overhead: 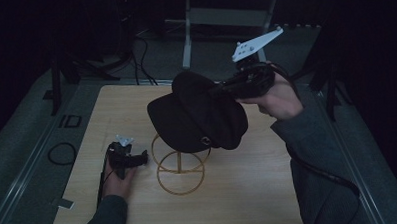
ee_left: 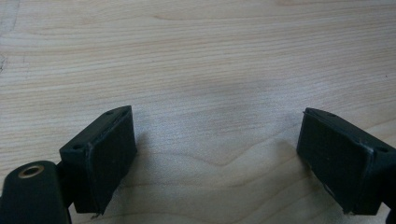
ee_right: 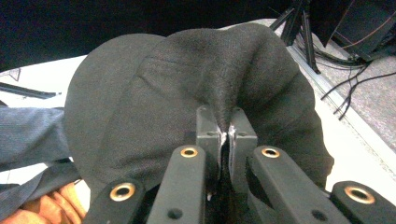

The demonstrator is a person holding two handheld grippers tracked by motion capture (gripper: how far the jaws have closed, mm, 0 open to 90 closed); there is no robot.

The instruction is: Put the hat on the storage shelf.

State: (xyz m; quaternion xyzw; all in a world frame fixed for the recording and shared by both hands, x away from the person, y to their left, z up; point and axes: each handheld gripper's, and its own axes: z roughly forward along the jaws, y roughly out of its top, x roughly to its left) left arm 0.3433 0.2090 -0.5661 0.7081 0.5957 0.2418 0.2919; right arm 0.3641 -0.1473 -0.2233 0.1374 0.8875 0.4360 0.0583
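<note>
A black cap (overhead: 196,114) hangs above the wooden table (overhead: 249,190), over a gold wire stand (overhead: 179,165). My right gripper (overhead: 224,88) is shut on the cap's fabric; in the right gripper view the jaws pinch a fold of the black cap (ee_right: 196,84) at the gripper (ee_right: 226,126). My left gripper (overhead: 142,158) rests low on the table just left of the stand's base. In the left gripper view the gripper (ee_left: 217,154) stands open, its pads (ee_left: 112,156) wide apart over bare wood with nothing between them.
The table's front half right of the stand is bare wood. A dark cable loop (overhead: 62,153) lies on the grey floor at the left. Metal frame legs (overhead: 186,37) and cables stand beyond the table's far edge. A sleeve and hand (ee_right: 42,205) show below the cap.
</note>
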